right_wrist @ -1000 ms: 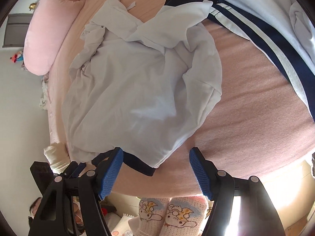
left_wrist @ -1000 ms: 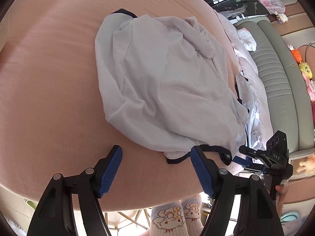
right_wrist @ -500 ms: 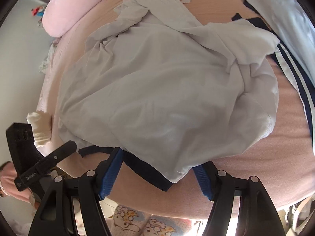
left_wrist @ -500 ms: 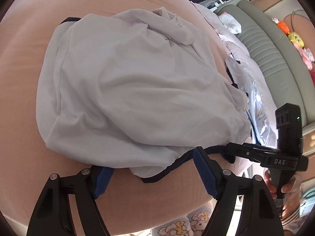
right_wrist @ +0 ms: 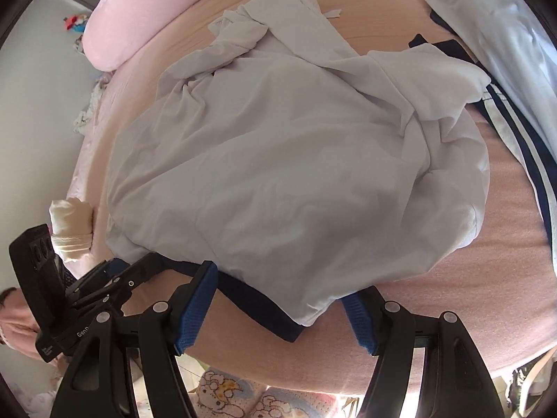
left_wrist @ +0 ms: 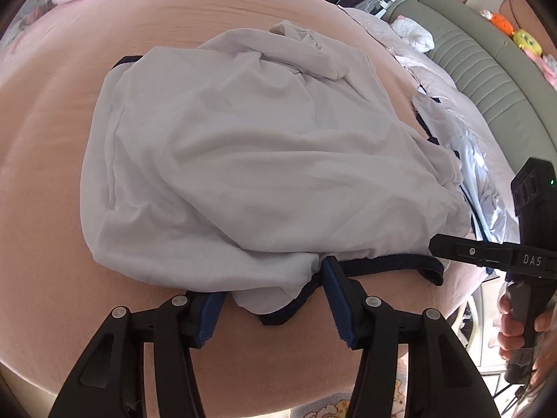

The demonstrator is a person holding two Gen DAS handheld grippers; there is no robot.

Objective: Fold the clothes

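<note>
Pale grey garment with navy trim lies crumpled on the pink bed, filling the middle of both wrist views. Its near hem with the navy band runs along the lower part of each frame, at the bed's near edge.

Left claw: lower centre of the left wrist view, jaws closing. A fold of the hem and a loop of navy trim hang between the blue pads; pads not yet pressing the cloth from both sides, as far as can be seen.

Right claw: lower centre of the right wrist view, jaws apart. Hem corner and navy band lie between the pads, cloth draped over the right one; no clamp visible.

Each claw shows in the other's view, low at the frame's side, at the same hem.

Second garment, white with navy stripes, upper right of the right wrist view, beside the grey one. Pink pillow upper left. Grey-green sofa upper right of the left wrist view.
</note>
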